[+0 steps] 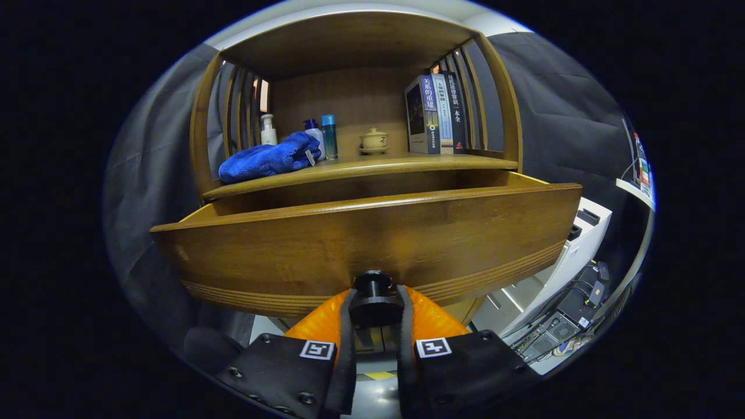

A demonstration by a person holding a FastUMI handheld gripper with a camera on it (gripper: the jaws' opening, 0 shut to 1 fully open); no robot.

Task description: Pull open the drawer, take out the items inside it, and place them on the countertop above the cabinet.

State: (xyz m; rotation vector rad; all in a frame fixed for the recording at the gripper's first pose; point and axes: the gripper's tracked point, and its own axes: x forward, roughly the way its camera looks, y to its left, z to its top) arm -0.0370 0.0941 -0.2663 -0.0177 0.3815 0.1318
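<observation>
Drawer [372, 233] pulled out; gripper [375, 311] clamped on knob [372, 285]. Inside hidden by front, items probably there. Towel [265, 160] lies at shelf [372, 166] left edge. Emptying remains.

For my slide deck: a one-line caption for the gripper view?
Tool shut on the drawer knob, drawer pulled open below the countertop.

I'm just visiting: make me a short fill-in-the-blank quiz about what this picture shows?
1. The gripper is shut on the drawer's ____.
2. The drawer is pulled ____.
3. On the countertop, the cloth is ____ in colour.
4. The books stand ____ of the teacup.

Missing words: knob; open; blue; right
</observation>
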